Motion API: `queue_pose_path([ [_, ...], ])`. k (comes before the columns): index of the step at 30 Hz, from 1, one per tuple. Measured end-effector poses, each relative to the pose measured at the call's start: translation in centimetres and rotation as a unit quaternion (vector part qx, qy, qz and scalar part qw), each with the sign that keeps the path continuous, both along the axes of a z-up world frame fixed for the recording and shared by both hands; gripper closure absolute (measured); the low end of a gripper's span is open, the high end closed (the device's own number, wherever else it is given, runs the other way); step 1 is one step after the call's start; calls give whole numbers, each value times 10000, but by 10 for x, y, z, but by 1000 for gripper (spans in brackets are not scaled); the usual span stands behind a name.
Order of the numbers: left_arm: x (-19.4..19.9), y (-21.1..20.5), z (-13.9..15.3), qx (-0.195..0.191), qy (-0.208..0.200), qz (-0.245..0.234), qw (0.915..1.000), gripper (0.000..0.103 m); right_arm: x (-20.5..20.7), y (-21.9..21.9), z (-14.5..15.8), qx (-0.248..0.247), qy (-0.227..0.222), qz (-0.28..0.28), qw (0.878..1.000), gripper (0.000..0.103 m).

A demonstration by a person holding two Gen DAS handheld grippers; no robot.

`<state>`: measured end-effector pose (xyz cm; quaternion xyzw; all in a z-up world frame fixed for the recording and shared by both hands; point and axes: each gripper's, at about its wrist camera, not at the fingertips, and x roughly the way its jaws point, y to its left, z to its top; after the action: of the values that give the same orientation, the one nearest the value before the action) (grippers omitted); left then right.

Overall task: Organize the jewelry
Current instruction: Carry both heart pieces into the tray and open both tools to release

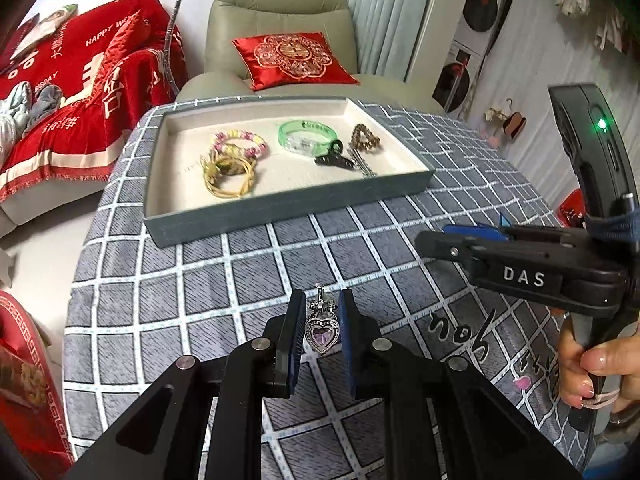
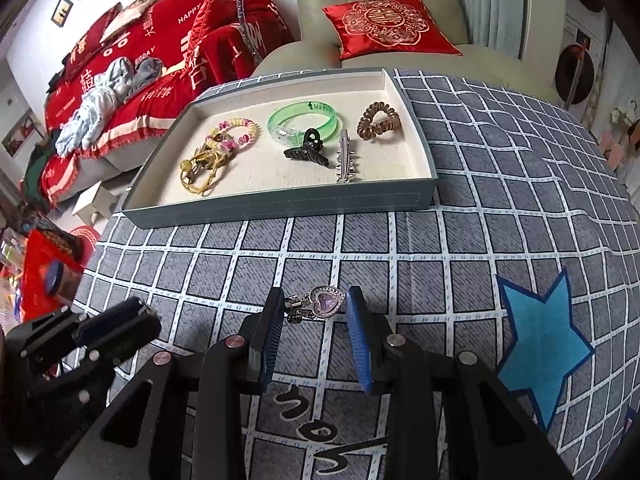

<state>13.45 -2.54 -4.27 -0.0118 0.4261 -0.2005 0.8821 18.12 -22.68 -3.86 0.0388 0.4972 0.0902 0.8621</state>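
A silver clip with a purple heart stone (image 1: 321, 330) lies on the checked tablecloth. It sits between the fingers of my left gripper (image 1: 322, 308), whose jaws stand close on either side of it. In the right wrist view the same heart clip (image 2: 320, 302) lies between the fingers of my right gripper (image 2: 315, 304), which is open wider. The right gripper also shows in the left wrist view (image 1: 460, 240), and the left gripper in the right wrist view (image 2: 120, 322). A grey tray (image 1: 280, 208) beyond holds bracelets, hair ties and clips.
The tray (image 2: 280, 204) holds a green bangle (image 2: 304, 120), a black claw clip (image 2: 306, 152), a silver clip (image 2: 346, 158), a brown coil tie (image 2: 378, 120) and beaded bands (image 2: 232, 132). A blue star patch (image 2: 540, 348) lies right. An armchair and red sofa stand behind.
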Motion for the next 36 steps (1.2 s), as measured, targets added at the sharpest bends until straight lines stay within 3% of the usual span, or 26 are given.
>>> queue_pose_path([
  [9,17,16,22,-59,-229,120,9996,70,8,3,20,58,-139,32,9999,68],
  [22,76,31,49,-80,-390,335,9986,70,65,15,46,279,-239,106,9993,68],
  [30,117,33,63,7,-511,515,9974,70,103,19,40,514,-106,64,9986,68],
  [36,141,29,41,52,-249,643,9976,70,118,17,18,716,146,-48,9973,68],
])
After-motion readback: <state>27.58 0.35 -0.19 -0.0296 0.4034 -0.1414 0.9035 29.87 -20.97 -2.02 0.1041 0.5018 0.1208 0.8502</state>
